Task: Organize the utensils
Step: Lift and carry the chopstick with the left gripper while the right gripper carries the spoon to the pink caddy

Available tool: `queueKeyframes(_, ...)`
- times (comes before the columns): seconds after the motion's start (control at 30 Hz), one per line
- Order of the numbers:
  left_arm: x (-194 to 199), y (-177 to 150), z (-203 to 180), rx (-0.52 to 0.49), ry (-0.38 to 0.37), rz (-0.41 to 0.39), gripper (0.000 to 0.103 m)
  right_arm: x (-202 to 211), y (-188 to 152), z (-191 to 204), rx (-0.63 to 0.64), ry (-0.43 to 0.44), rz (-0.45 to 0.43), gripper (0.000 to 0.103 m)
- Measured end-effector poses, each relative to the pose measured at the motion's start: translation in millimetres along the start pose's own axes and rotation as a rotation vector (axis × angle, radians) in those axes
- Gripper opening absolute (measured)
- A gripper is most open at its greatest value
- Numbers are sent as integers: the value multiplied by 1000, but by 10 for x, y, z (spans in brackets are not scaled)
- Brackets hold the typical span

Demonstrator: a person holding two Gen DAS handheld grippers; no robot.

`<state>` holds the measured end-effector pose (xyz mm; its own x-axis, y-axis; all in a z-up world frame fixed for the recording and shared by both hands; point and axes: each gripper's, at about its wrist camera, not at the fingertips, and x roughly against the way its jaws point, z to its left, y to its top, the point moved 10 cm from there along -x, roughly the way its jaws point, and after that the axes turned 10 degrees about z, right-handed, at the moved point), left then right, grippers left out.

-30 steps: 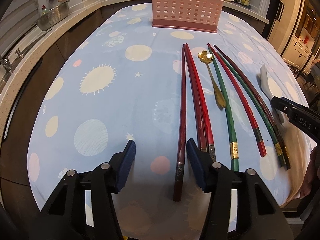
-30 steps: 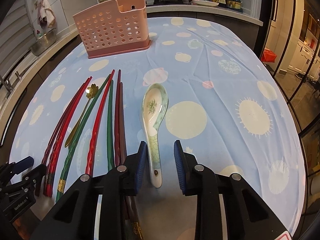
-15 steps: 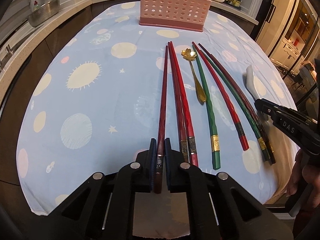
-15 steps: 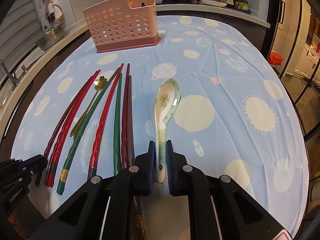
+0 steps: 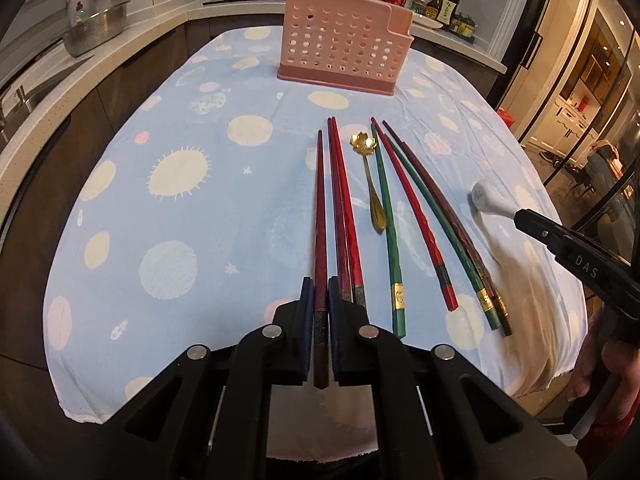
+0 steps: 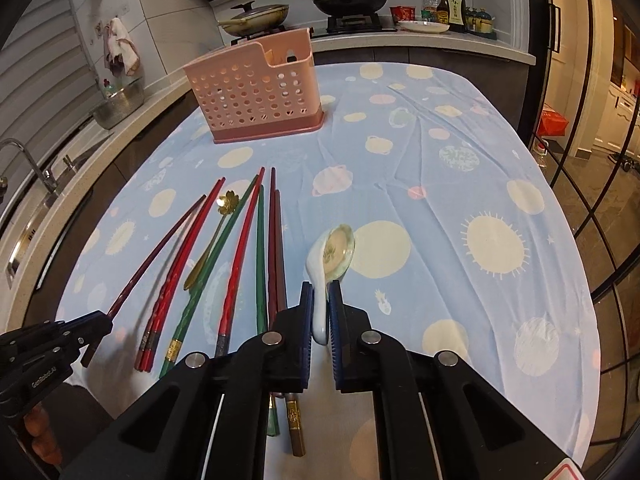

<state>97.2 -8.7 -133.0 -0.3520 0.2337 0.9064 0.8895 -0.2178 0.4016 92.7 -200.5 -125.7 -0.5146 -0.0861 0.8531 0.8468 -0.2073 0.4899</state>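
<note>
- Left gripper (image 5: 319,300) fingers clamp a dark red chopstick (image 5: 319,208) near the table's (image 5: 120,208) front edge.
- Right gripper (image 6: 320,312) fingers clamp the ceramic spoon's (image 6: 334,254) handle.

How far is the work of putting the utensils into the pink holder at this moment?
Barely begun. Nothing can be seen in the pink holder yet. In hand: the left tool is shut on a dark red chopstick, and the right tool is shut on the ceramic spoon. Left: the gold spoon and the other chopsticks lie on the tablecloth.

Both wrist views look steeply down, sharing the chopsticks (image 5: 396,236).
</note>
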Motion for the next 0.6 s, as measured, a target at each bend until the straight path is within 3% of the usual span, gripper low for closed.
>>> queueKeyframes(0.6,686,1072,66,-5,22,-221,7,342,755,112,27,69,-115,6)
